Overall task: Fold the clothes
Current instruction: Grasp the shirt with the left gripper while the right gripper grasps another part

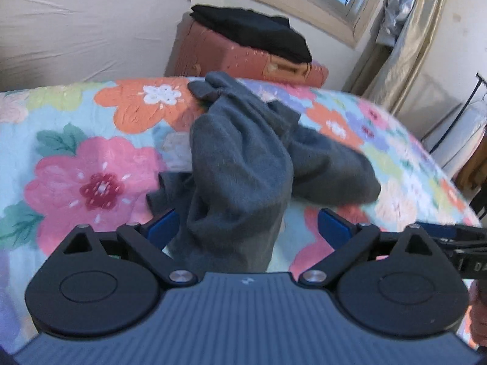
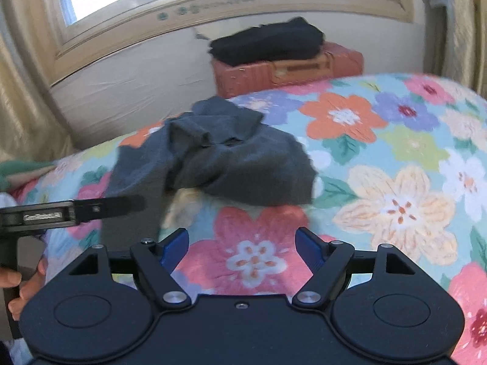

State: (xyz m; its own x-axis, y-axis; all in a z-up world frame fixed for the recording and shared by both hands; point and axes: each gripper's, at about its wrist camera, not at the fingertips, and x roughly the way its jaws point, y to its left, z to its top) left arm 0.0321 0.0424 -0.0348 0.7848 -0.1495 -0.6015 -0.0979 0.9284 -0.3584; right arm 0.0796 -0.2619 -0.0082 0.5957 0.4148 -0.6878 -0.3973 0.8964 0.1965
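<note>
Lying crumpled, the grey garment [image 1: 243, 158] seemingly stretches away from both gaping tongs, left [image 1: 248, 228] and right [image 2: 242, 243].

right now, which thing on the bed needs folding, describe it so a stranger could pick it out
Start at the floral bedspread. The grey garment lies crumpled on it near the far edge, in front of the orange suitcase. Unlike the black clothes folded neatly on that suitcase, it is grey and bunched.
</note>
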